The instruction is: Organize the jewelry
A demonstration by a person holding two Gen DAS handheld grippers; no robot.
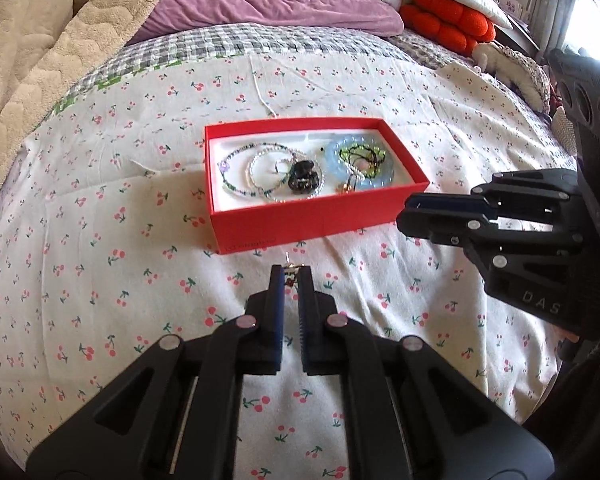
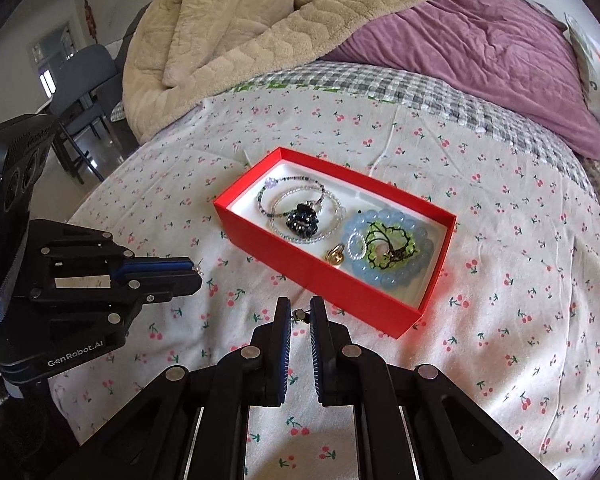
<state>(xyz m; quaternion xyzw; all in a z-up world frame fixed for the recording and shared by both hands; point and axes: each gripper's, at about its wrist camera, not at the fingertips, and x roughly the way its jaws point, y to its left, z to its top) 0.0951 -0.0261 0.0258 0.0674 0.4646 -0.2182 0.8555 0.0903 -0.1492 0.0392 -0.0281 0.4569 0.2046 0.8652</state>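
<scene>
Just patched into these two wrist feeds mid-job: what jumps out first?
The red box lies open on the cherry-print bedsheet, holding beaded bracelets, a black hair claw and a pale blue bead bracelet. In front of it, the left gripper and right gripper are each shut on a small earring, the right's earring at its fingertips. A purple quilt lies behind.

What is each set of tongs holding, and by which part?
Each holds a small earring at the very tips: left tongs pinch one earring with its post sticking up; right tongs pinch another small earring. Exact part unclear.
</scene>
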